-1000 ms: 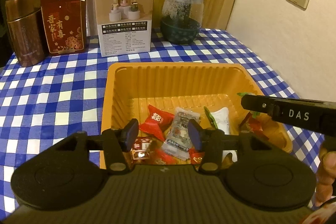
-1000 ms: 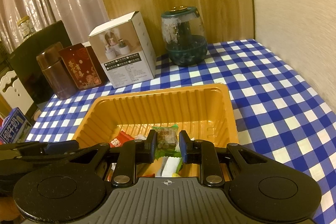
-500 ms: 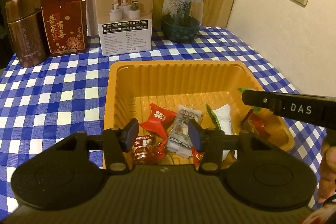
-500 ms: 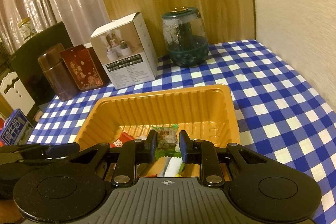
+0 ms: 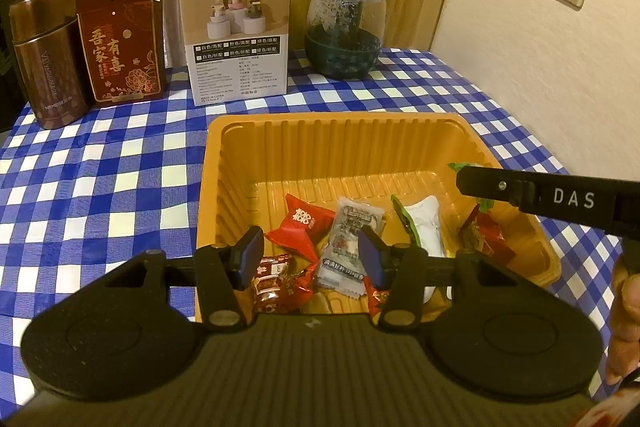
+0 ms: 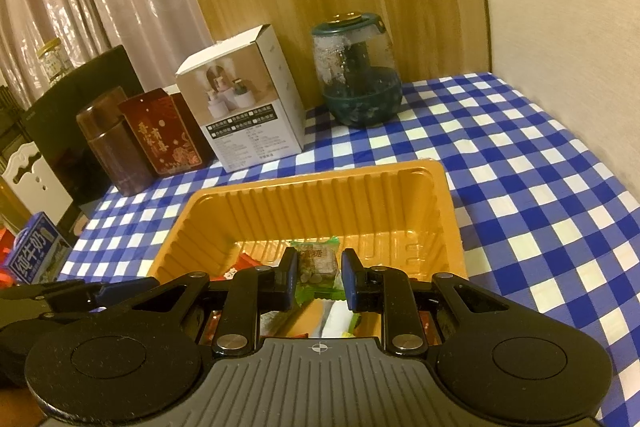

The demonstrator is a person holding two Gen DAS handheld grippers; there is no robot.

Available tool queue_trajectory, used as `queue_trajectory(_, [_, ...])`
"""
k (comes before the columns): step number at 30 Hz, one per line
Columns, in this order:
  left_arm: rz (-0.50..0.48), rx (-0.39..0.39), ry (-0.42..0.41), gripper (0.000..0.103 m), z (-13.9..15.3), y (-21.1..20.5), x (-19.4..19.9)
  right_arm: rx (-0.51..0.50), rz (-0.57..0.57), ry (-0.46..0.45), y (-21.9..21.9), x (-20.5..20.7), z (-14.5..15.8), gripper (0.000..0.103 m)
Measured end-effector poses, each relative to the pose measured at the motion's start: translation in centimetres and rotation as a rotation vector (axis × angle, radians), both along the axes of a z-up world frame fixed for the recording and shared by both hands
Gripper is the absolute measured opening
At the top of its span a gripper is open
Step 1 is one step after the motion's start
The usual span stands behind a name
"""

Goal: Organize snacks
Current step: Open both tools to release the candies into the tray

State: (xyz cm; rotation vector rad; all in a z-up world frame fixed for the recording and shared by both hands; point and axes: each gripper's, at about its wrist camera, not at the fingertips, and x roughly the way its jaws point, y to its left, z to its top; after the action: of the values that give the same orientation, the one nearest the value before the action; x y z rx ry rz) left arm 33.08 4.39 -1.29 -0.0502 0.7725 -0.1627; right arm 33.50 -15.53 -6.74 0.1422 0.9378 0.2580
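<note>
Checked cloth bears a ribbed orange plastic tray (image 5: 240, 163); right gripper (image 6: 316, 277) pinches a green-wrapped candy (image 6: 316, 265); left gripper (image 5: 310, 259) gapes empty.

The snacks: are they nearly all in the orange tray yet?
Several are. A red packet, a clear-wrapped one, a white one and others lie in the orange tray. In hand: the right gripper is shut on a green-wrapped candy above the tray, not yet dropped. The left gripper hangs open and empty. I see no loose snacks on the checked tablecloth.
</note>
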Motion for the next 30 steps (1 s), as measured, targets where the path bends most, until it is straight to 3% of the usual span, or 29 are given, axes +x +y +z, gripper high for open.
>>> queue_trajectory(4, [-0.001,0.002,0.002,0.05,-0.1,0.0,0.0,0.033,0.012,0.008,0.1,0.1,-0.1,0.025])
queue_trajectory(5, [-0.001,0.002,0.002,0.05,-0.2,0.0,-0.1,0.041,0.01,0.013,0.1,0.2,-0.1,0.034])
queue_trajectory(6, [-0.001,0.003,0.002,0.05,-0.2,0.0,-0.1,0.041,0.0,0.01,0.0,0.1,-0.1,0.055])
queue_trajectory(8, [-0.002,0.004,0.003,0.05,-0.2,0.1,0.0,0.045,-0.024,-0.002,-0.3,0.1,0.0,0.069])
queue_trajectory(22, [0.001,0.006,0.002,0.055,-0.4,0.2,-0.1,0.042,-0.05,0.008,-0.9,0.2,-0.2,0.069])
queue_trajectory(30, [0.006,0.003,-0.002,0.069,-0.2,0.4,-0.2,0.036,-0.05,0.007,-1.1,0.1,-0.2,0.069])
